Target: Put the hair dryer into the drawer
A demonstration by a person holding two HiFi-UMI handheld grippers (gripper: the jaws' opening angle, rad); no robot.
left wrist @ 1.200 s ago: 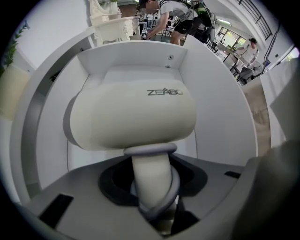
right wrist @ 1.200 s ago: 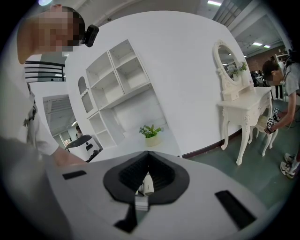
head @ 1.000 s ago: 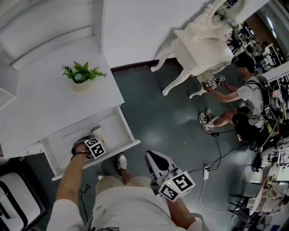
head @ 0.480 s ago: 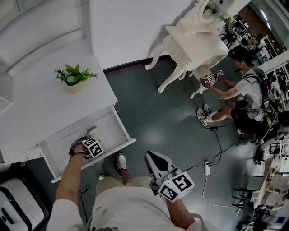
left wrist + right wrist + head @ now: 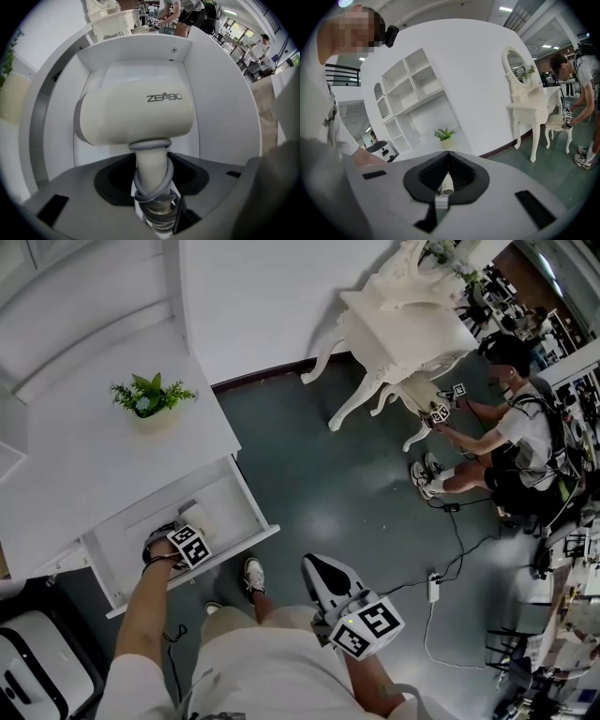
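The cream hair dryer (image 5: 136, 117) lies inside the open white drawer (image 5: 220, 103), its grey cord wound round the handle. My left gripper (image 5: 151, 187) points straight down over it with the handle between the jaws. The jaws have just been opening, and a dark gap shows on each side of the handle. From the head view, the left gripper (image 5: 185, 538) sits in the drawer (image 5: 251, 514) beside the hair dryer (image 5: 198, 517). My right gripper (image 5: 321, 570) hangs shut and empty over the floor near my legs; its tips (image 5: 449, 155) meet.
A small potted plant (image 5: 150, 396) stands on the white cabinet top (image 5: 84, 456) behind the drawer. A white dressing table (image 5: 412, 320) and a crouching person (image 5: 511, 442) are at the far right. Cables (image 5: 441, 582) lie on the dark floor. A white appliance (image 5: 28, 662) sits at bottom left.
The head view has shifted slightly. The left gripper stays in the drawer over the hair dryer, and the right gripper keeps almost the same spot.
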